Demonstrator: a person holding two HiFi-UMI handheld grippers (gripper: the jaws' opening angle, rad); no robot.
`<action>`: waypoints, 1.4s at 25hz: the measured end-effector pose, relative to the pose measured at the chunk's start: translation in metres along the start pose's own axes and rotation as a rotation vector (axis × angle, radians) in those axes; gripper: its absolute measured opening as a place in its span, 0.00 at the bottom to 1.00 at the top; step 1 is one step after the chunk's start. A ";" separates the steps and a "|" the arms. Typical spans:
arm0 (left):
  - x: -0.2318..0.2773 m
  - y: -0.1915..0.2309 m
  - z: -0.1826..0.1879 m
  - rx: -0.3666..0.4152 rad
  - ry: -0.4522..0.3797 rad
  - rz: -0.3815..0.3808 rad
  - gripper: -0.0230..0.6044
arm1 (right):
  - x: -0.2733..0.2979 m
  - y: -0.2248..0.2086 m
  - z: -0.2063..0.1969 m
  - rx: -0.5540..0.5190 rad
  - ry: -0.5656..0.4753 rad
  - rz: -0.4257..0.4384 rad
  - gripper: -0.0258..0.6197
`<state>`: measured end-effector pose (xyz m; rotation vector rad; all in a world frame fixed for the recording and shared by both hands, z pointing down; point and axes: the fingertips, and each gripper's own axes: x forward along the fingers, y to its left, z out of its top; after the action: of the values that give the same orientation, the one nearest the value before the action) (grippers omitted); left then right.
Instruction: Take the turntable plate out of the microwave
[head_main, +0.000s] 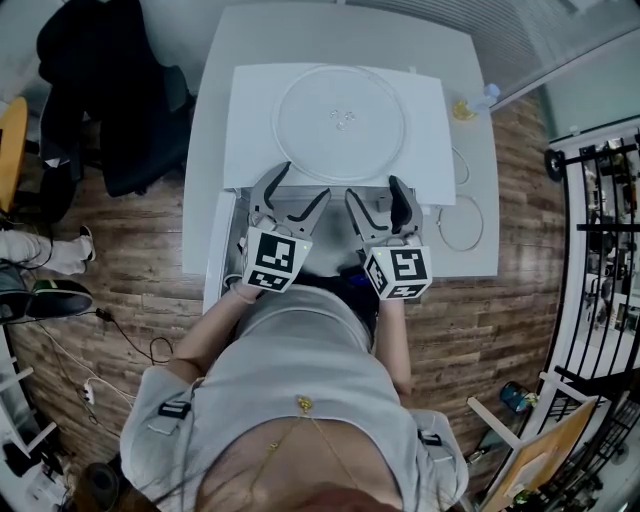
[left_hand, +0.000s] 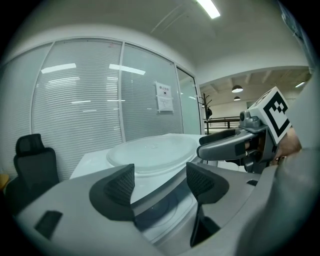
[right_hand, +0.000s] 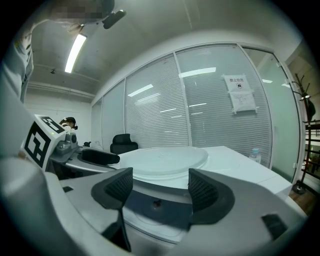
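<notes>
On the white table (head_main: 470, 240), set toward its near edge: one white microwave (head_main: 250, 150), its front facing the person.

- Writing: a paper notice (left_hand: 164, 97) hangs on the glass wall behind the table; its print is too small to read. Each gripper's cube carries black square markers.
- Turntable plate (head_main: 340, 110): clear glass, round. It lies flat on the microwave's top, about centred, outside the cavity.
- Left gripper (head_main: 303, 185): at the microwave's front edge, left of centre. Its jaws stand wide apart with nothing between them. The plate's rim and the dark cavity opening show beyond the gap.
- Right gripper (head_main: 372, 190): just beside the left one at the same front edge. Its jaws are likewise spread wide and empty.
- Plastic bottle (head_main: 482, 98): at the table's far right corner.
- White cable (head_main: 460, 220): looped near the table's right edge, beside the microwave.
- Black office chair (head_main: 120, 100): on the floor off the table's left edge.
</notes>
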<state>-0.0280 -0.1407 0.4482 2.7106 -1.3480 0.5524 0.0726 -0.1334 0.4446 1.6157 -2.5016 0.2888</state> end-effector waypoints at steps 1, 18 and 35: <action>0.000 -0.001 0.000 0.009 0.003 -0.004 0.56 | -0.001 0.000 0.000 0.000 0.002 0.000 0.55; -0.008 -0.052 0.016 0.033 -0.088 -0.230 0.35 | -0.032 0.008 -0.003 -0.072 0.021 0.031 0.29; -0.016 -0.061 0.030 -0.044 -0.165 -0.312 0.09 | -0.032 0.039 0.006 -0.084 -0.028 0.068 0.08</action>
<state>0.0193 -0.0973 0.4206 2.9010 -0.9196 0.2750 0.0497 -0.0905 0.4282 1.5165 -2.5562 0.1677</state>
